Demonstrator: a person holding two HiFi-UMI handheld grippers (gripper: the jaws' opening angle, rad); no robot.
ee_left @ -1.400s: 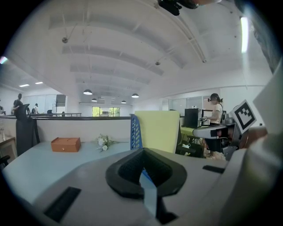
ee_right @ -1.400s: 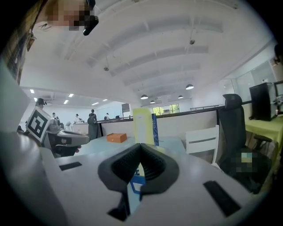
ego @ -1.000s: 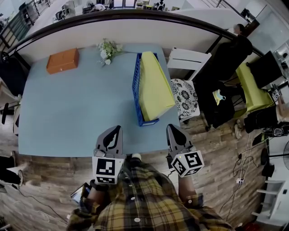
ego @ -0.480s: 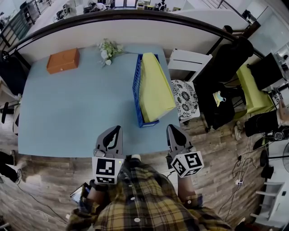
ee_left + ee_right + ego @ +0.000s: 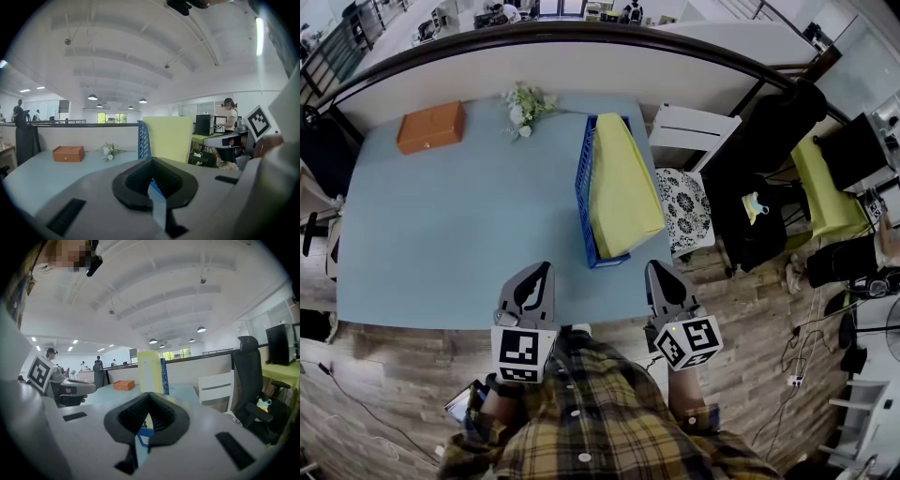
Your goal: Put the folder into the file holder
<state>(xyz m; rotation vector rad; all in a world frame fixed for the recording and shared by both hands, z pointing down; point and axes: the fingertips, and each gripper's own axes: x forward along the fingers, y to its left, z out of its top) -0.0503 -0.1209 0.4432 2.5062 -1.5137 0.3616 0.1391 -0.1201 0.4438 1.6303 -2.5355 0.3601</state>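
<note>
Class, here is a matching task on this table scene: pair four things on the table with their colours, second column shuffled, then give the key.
Things:
1. folder
2. file holder
3. box
4. flowers

Colours:
A. orange
B. white
C. yellow
D. blue

Pairs: 1-C, 2-D, 3-A, 4-B

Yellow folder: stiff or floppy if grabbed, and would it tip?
Probably stiff: the yellow folder stands straight-edged, unbowed in the blue file holder. It rises well above the holder's wall, so a sideways push may tip it.
</note>
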